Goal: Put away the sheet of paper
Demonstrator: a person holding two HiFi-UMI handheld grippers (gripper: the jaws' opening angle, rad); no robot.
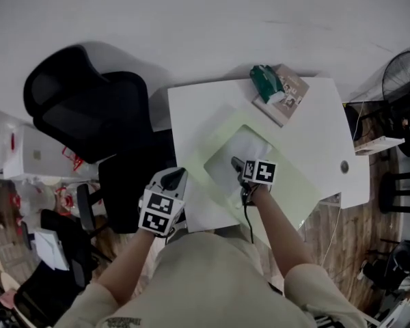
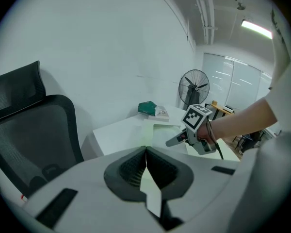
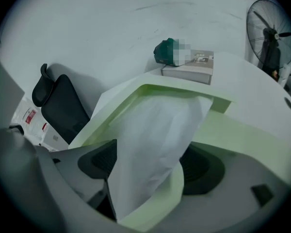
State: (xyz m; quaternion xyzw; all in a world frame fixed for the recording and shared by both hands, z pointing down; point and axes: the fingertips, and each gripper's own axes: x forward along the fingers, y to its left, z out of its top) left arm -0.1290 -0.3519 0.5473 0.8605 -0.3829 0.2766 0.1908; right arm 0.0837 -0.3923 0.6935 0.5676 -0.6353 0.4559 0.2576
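A white sheet of paper [image 1: 251, 144] lies partly inside a pale green folder [image 1: 297, 183] on the white table [image 1: 321, 121]. My right gripper [image 1: 236, 162] hovers over the folder's opening. In the right gripper view the paper [image 3: 157, 130] runs loosely between that gripper's [image 3: 153, 171] wide-apart pads, which do not press on it, and its far end sits in the folder [image 3: 131, 103]. My left gripper [image 1: 180, 175] is at the table's left edge by the folder's corner. Its jaws [image 2: 145, 155] meet on a thin pale green strip, the folder's edge.
A book with a dark green bundle on it [image 1: 279, 91] sits at the table's far edge. A black office chair [image 1: 89, 115] stands left of the table and a floor fan [image 1: 404, 80] at the right. A round hole [image 1: 344, 167] marks the table's right side.
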